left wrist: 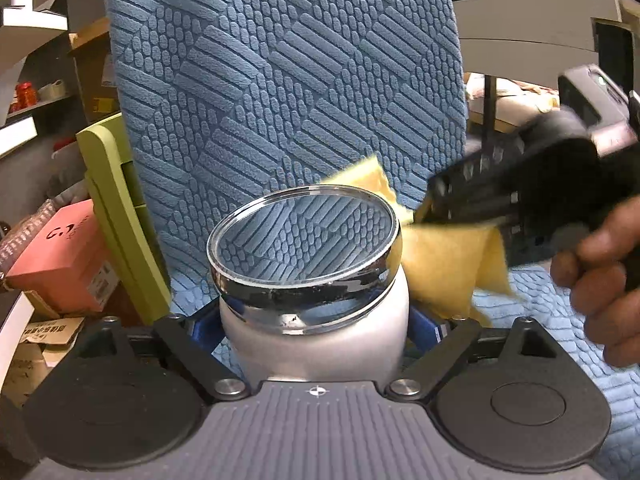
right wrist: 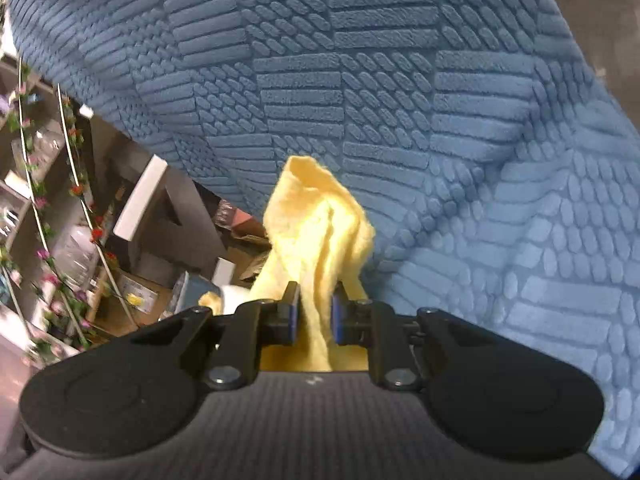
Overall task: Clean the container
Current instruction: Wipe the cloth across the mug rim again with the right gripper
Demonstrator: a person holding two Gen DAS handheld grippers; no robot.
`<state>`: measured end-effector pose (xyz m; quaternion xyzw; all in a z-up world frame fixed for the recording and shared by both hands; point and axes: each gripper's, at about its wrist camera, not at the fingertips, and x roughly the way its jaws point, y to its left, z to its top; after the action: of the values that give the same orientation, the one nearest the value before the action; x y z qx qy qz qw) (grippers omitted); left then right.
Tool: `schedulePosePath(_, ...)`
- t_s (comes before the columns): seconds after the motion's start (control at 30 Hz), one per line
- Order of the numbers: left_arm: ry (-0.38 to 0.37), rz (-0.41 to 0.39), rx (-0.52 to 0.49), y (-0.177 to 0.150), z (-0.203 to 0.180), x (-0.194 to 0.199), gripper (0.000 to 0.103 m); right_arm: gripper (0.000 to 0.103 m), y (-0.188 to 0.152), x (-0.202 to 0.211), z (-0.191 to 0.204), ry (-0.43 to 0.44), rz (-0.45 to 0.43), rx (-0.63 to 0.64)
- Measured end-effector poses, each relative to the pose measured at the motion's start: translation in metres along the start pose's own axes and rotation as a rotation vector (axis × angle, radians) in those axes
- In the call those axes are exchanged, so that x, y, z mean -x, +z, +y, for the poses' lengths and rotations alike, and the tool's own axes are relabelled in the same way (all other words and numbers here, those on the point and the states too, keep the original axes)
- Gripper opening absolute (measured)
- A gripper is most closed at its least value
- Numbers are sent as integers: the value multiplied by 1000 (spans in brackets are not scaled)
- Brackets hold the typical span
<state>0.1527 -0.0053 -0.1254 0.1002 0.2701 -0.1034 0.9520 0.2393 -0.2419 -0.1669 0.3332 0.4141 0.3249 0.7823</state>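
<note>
A white jar (left wrist: 316, 340) with a chrome rim and clear lid (left wrist: 304, 232) sits between the blue pads of my left gripper (left wrist: 314, 330), which is shut on it. My right gripper (right wrist: 314, 316) is shut on a yellow cloth (right wrist: 320, 236). In the left wrist view the right gripper (left wrist: 424, 212) comes in blurred from the right, and the yellow cloth (left wrist: 444, 260) hangs against the jar's right side by the rim.
A blue textured cover (left wrist: 280, 80) drapes the chair back and seat behind and under the jar. A green stool (left wrist: 116, 208), a pink box (left wrist: 64, 256) and cluttered shelves (left wrist: 28, 80) stand at left. A person's hand (left wrist: 600, 272) holds the right gripper.
</note>
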Motion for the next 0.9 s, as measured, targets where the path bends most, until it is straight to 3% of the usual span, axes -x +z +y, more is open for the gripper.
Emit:
schedulePosePath(0.13,-61,-2,-26,0,5,3,91,18,7,11,8,117,-6,11)
schedulePosePath(0.3,-133,-9,-65,-1,9,6,91,18,7,3,3,-8,67,60)
schedulePosePath(0.53,-192,-59,-80,1,5,15,91,18,19,21,19,93,51,106)
schedulePosePath(0.73,-242,-47,-141,-2,-12,11,91,18,18,11,3,-20,133,124)
schedulePosePath(0.8,-242,-46,-148,-3,-16,11,91,18,19,7,0,-6,139,95)
schedulePosePath(0.9,-228,-26,-120,-2,-17,8,91,18,22,16,4,98,120,66)
